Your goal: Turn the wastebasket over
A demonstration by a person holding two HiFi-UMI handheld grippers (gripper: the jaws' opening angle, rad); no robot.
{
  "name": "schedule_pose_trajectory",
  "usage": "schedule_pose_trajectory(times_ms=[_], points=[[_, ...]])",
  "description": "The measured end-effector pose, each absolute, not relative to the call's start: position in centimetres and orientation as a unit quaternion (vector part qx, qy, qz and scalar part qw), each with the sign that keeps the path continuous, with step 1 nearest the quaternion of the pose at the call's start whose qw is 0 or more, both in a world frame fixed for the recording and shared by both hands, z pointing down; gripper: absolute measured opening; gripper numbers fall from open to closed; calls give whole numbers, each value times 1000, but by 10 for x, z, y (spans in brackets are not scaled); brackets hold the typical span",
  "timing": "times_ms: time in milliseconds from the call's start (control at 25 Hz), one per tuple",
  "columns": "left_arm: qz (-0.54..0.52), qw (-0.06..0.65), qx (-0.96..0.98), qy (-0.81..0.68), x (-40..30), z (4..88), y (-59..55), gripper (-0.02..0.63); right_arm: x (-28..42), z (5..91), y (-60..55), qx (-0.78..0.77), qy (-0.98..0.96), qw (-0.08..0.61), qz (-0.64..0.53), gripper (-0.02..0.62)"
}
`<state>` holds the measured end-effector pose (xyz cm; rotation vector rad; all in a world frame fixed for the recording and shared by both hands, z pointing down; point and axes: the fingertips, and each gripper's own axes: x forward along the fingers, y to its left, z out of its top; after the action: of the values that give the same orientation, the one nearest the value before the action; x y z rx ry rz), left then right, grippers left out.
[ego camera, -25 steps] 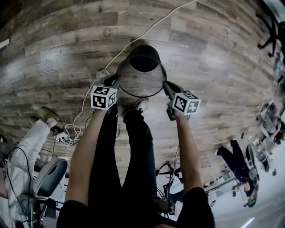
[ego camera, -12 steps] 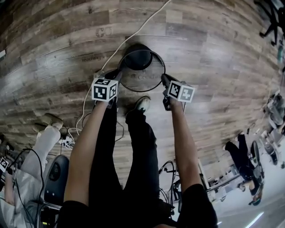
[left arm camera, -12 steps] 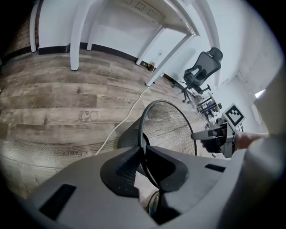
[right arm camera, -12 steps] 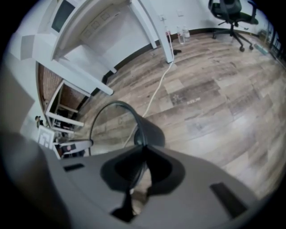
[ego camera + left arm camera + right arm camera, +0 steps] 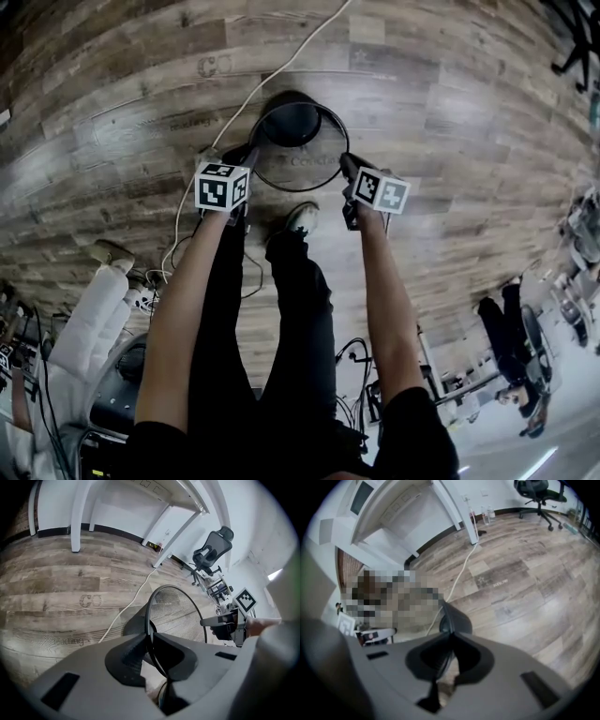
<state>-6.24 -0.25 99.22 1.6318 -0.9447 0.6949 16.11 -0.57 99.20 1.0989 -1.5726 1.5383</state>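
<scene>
- A shoe [image 5: 300, 218] stands on the wood floor [image 5: 450, 141], at 6 o'clock of the basket.
- The left gripper [image 5: 246, 157] has its jaws almost together, pinching the basket rim at about 9 o'clock.
- The right gripper [image 5: 345, 167] is also nearly closed, clamped on the rim at about 3 o'clock.
- The basket [image 5: 292, 124], of black mesh, is at 12 o'clock before the person, between both grippers, with its mouth toward the head camera; whether it touches the floor I cannot tell.
- A white cable [image 5: 234, 117] runs past it from 7 to 1 o'clock.
- A chair [image 5: 211, 552] stands far behind.
</scene>
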Motion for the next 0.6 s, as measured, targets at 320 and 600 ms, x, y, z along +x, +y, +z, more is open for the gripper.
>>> schedule_pose_trajectory(times_ms=[320,600], points=[[313,533,687,-382,-63,992,0,185,159,989,-8,431,-605,336,579,163],[297,500,681,-446,-80,923,-7,90,168,921,-7,461,-622,336,536,117]])
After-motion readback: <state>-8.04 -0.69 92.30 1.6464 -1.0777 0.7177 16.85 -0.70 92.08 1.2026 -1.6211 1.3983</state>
